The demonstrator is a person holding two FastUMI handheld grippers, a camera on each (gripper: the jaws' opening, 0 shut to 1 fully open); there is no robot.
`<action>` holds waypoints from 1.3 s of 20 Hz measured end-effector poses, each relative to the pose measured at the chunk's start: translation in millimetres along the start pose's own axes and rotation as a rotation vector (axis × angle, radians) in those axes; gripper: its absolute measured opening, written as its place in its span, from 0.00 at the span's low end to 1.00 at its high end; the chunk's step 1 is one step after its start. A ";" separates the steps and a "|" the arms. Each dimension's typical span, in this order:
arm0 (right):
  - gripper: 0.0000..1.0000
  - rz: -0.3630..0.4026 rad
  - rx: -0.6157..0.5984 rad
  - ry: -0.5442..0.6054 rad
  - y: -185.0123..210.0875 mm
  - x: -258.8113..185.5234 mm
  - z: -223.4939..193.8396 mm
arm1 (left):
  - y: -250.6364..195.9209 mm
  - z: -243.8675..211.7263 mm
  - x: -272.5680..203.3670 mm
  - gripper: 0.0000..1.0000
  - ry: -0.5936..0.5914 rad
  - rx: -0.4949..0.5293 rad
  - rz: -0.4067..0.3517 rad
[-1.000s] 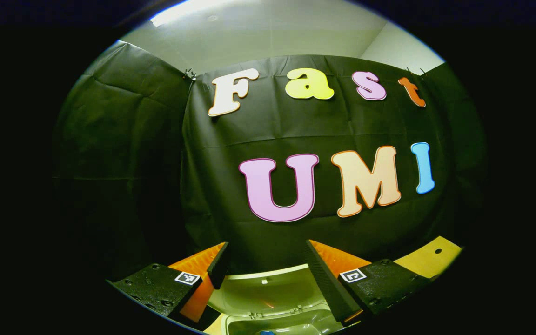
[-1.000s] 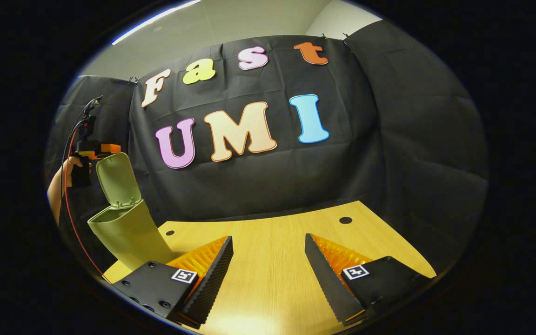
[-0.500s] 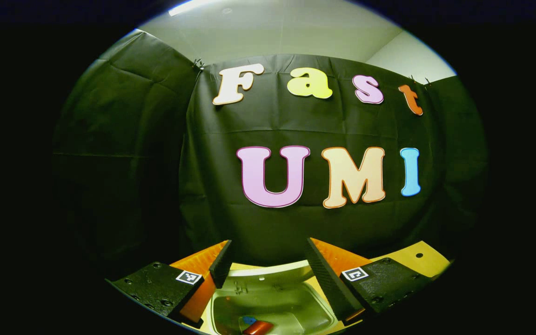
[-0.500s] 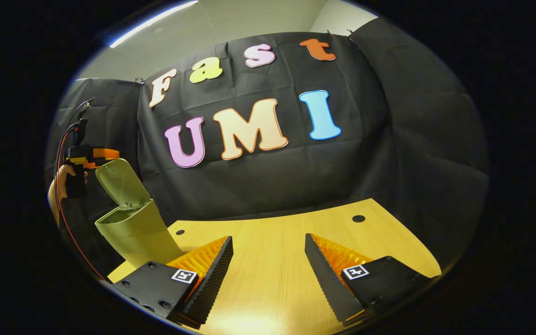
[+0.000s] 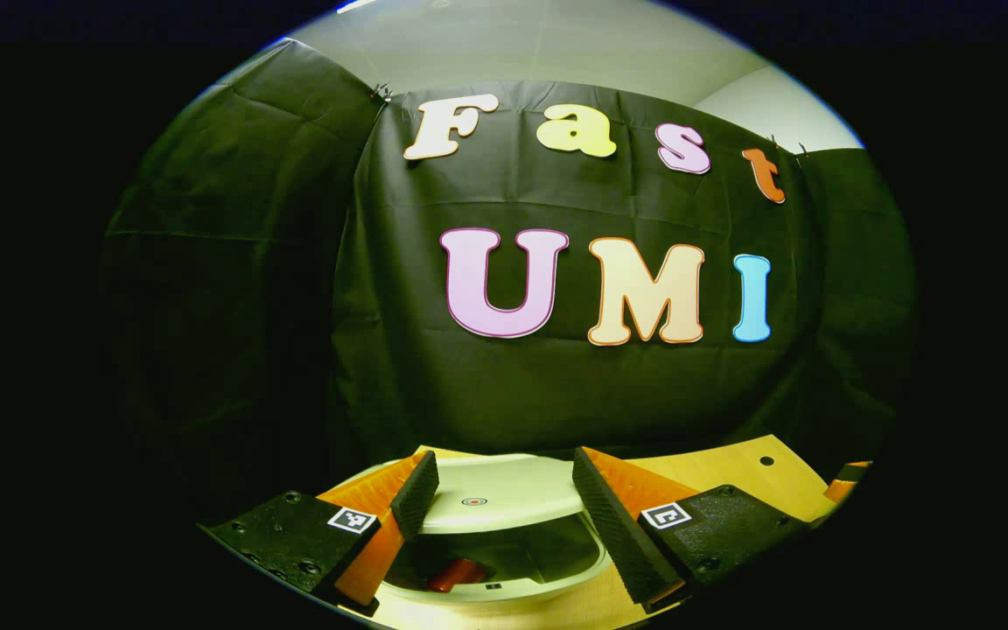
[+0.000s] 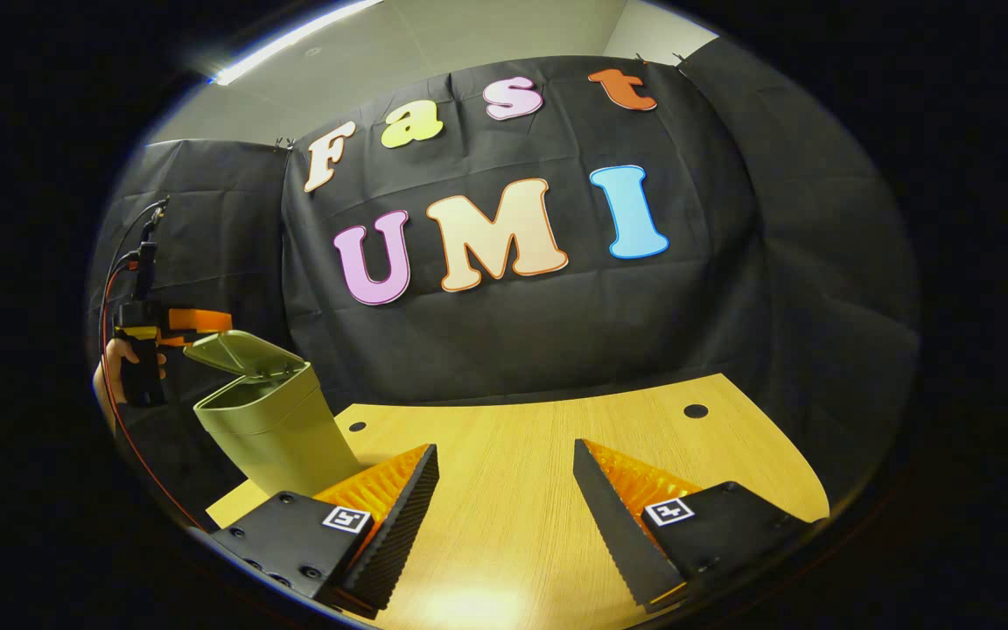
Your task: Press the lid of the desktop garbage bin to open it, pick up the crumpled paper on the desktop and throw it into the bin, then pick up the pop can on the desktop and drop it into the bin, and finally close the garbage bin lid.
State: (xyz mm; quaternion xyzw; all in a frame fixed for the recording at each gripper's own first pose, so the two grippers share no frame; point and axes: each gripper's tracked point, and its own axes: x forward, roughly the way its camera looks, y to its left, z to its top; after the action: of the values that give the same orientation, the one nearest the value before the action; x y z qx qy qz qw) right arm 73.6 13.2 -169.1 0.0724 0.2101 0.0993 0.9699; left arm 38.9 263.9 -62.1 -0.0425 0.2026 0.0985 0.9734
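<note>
Right gripper view: lid (image 6: 241, 351) tilted half-open over bin (image 6: 276, 426)

We see the left gripper (image 5: 497, 512), fingers (image 5: 415, 506) apart, above the bin (image 5: 504, 588); its lid (image 5: 504, 500) is half lowered over the pop can (image 5: 456, 574).
</note>
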 end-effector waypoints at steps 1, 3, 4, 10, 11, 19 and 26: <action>0.98 0.001 -0.005 0.000 0.4 -0.9 0.9 | -0.7 -8.7 -2.5 0.97 0.009 -0.003 -0.003; 0.97 0.005 -0.015 0.005 4.2 -2.8 0.0 | -2.5 -27.3 -6.4 0.94 0.035 -0.004 0.000; 0.98 0.006 -0.023 0.007 5.6 -4.3 -0.5 | -2.8 -35.9 -7.6 0.97 0.046 -0.002 0.001; 0.98 0.013 -0.065 0.021 11.5 -9.4 -4.5 | 0.5 -70.5 -9.8 0.98 0.095 -0.022 0.008; 0.98 0.012 -0.066 0.020 11.5 -10.0 -4.2 | -0.1 -76.5 -7.6 0.92 0.111 -0.047 0.007; 0.97 0.016 -0.055 0.043 12.8 -7.5 -18.3 | -13.3 -95.6 -5.9 0.92 0.175 -0.001 -0.025; 0.98 0.025 -0.049 -0.092 23.6 -18.9 35.8 | -57.1 -41.5 -22.7 0.92 -0.153 -0.033 -0.052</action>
State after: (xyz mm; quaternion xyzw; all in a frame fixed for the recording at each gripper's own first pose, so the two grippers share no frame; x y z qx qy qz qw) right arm 68.0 28.4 -125.1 0.0560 0.1618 0.1132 0.9787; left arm 14.4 199.1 -88.4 -0.0559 0.1250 0.0795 0.9874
